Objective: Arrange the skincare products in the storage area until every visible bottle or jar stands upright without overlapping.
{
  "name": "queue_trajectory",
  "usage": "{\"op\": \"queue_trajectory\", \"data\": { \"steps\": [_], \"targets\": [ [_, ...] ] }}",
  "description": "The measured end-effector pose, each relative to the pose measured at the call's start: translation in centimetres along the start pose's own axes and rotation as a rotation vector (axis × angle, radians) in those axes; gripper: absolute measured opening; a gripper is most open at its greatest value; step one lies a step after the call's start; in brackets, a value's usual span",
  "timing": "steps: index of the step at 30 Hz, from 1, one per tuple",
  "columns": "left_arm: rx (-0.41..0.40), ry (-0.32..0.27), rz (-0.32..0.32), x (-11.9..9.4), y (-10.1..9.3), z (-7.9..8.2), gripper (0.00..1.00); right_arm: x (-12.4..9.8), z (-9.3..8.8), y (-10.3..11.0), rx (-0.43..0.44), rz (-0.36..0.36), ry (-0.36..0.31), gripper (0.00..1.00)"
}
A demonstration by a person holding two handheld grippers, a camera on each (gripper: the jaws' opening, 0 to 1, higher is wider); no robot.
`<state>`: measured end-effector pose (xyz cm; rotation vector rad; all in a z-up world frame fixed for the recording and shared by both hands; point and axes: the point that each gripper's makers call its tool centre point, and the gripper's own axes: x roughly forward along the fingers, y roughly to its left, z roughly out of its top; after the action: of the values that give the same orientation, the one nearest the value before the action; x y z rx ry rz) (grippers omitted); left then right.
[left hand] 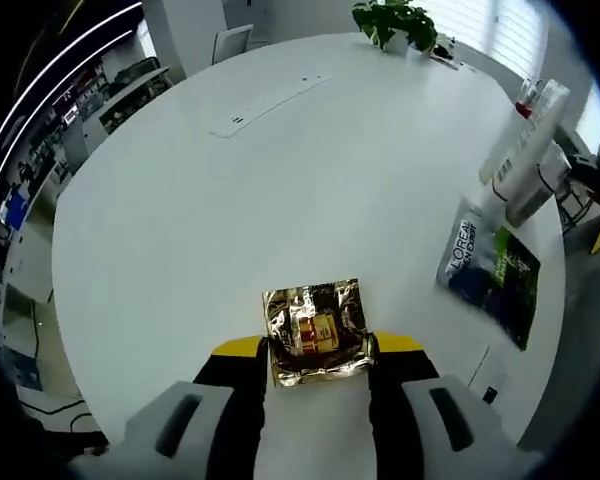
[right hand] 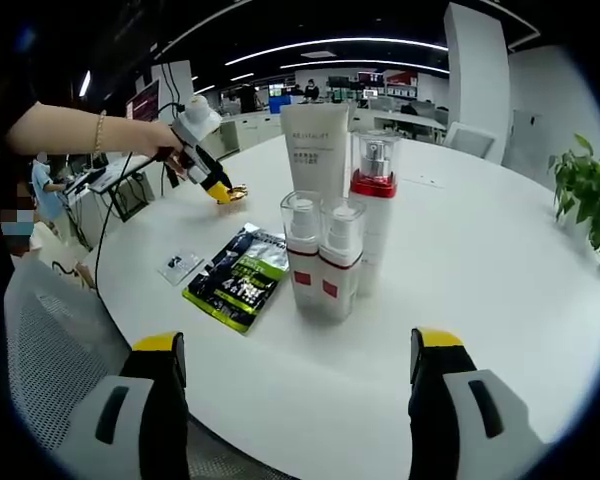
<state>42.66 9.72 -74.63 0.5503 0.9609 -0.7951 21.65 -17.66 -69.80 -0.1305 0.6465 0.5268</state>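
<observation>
The left gripper is clenched on a crinkled gold foil sachet, one yellow-tipped jaw pressed against each side of it. The sachet sits low over the white round table; whether it touches the tabletop cannot be told. In the right gripper view the same tool appears at the far left of the table, held by a person's hand, with the gold item at its tips.

The right gripper is released, its jaws spread wide with nothing between them, stationed at the near edge of the table and facing the product group.

The product group stands upright near that edge. Two small pump bottles with clear caps and red bands stand side by side, touching. Just behind them is a taller bottle with a red collar, and left of that a white tube standing on its cap. From the left gripper view this cluster shows at the far right of the table.

A dark green and blue sachet lies flat on the table, left of the bottles and apart from them; in the left gripper view it lies beside the cluster. A small card lies flat just left of it.

A potted plant stands at the far edge of the table.
</observation>
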Motion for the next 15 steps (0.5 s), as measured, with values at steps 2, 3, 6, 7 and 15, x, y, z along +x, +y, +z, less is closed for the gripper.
{"op": "queue_trajectory", "data": {
  "steps": [2, 3, 6, 7, 15],
  "targets": [
    [0.028, 0.003, -0.009, -0.3, -0.4, 0.0, 0.44, 0.0, 0.1, 0.1, -0.001, 0.001, -0.002, 0.93],
    [0.038, 0.004, -0.013, -0.4, -0.5, 0.0, 0.44, 0.0, 0.1, 0.1, -0.003, 0.0, -0.004, 0.93],
    [0.065, -0.004, -0.022, -0.9, -1.1, 0.1, 0.44, -0.1, 0.2, 0.1, -0.006, 0.001, -0.006, 0.92],
    [0.077, -0.007, -0.025, -1.1, -1.5, 0.2, 0.44, -0.1, 0.2, 0.1, -0.007, 0.001, -0.009, 0.92],
    [0.13, -0.032, -0.046, -2.5, -2.5, 0.5, 0.44, -0.1, 0.3, 0.4, -0.013, 0.007, -0.019, 0.92]
  ]
}}
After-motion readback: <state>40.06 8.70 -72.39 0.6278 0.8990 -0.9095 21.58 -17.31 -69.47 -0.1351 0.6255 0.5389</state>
